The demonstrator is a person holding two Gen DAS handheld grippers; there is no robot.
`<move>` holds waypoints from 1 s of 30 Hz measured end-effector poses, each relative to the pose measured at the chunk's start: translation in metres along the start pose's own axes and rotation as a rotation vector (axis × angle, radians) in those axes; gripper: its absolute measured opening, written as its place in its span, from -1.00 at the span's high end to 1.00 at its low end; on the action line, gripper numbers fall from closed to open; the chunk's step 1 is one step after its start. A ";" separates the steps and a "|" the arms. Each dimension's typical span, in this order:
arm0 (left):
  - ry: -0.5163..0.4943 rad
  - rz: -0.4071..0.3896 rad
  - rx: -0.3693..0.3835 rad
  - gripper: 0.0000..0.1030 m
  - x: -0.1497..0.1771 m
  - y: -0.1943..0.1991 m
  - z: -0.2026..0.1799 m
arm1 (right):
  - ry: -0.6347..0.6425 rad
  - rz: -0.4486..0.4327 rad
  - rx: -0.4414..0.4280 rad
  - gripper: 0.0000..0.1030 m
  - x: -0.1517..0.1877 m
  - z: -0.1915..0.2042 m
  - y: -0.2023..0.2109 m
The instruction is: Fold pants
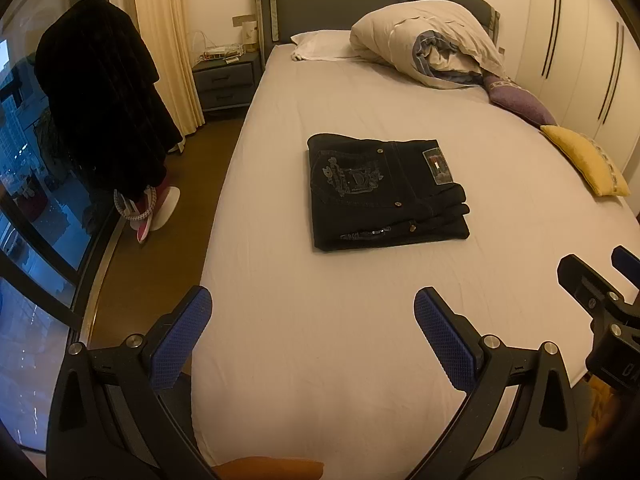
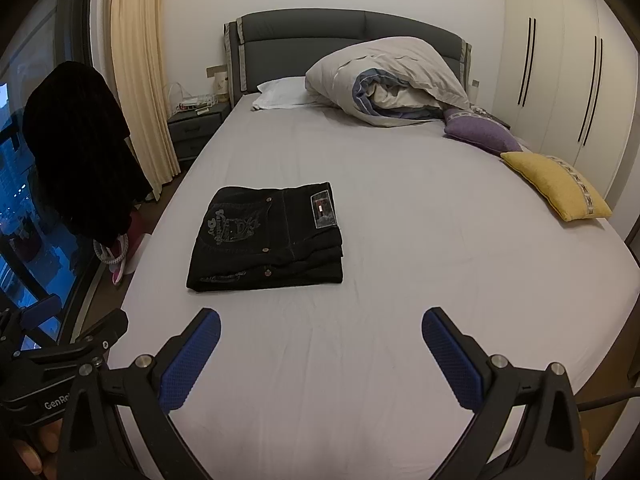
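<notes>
Since the pants (image 1: 386, 190) already lay as a compact dark stack on the bed (image 1: 360, 344), the fold looked essentially done. They sat mid-mattress, squared up, with the back pocket embroidery and patch label facing up and the layered edges showing on the right side. That placement made sense: flat open sheet all round, nothing touching them.

The left gripper (image 1: 312, 332) hung near the foot of the bed, well short of the pants, fingers (image 1: 182, 340) spread wide and holding nothing. The right gripper (image 2: 320, 354) sat the same way, fingers (image 2: 450, 360) wide and empty; the pants (image 2: 270, 238) lay ahead and to its left. Both being clear and apart from the fabric read as a released, backed-off pose rather than an approach, though that is a judgement.

The duvet (image 1: 428, 40), purple cushion (image 1: 520, 100) and yellow cushion (image 1: 584, 160) were bunched at the head and right edge, well away from the pants, probably to leave folding room. A dark garment (image 1: 100, 92) hung by the window on the left, off the bed.

Remaining work, if any: a tidy-up of the slightly staggered layer edges.
</notes>
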State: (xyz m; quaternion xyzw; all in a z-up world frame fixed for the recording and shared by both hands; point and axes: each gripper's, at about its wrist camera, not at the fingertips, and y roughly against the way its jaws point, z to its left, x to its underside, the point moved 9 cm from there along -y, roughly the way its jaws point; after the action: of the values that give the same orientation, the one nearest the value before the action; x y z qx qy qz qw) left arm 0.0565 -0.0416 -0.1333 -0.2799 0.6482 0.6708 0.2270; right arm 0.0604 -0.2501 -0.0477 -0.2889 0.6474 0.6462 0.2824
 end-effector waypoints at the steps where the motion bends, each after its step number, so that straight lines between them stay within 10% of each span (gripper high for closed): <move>1: 0.000 0.001 0.002 -1.00 0.000 0.000 0.000 | 0.000 0.002 -0.002 -1.00 0.001 0.000 0.000; 30: 0.002 0.007 -0.001 -1.00 0.004 -0.004 -0.003 | 0.007 0.026 -0.007 -1.00 0.007 0.005 -0.004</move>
State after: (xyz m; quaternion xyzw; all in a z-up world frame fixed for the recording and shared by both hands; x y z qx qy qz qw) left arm 0.0566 -0.0446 -0.1388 -0.2784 0.6492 0.6716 0.2235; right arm 0.0590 -0.2453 -0.0559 -0.2835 0.6497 0.6514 0.2706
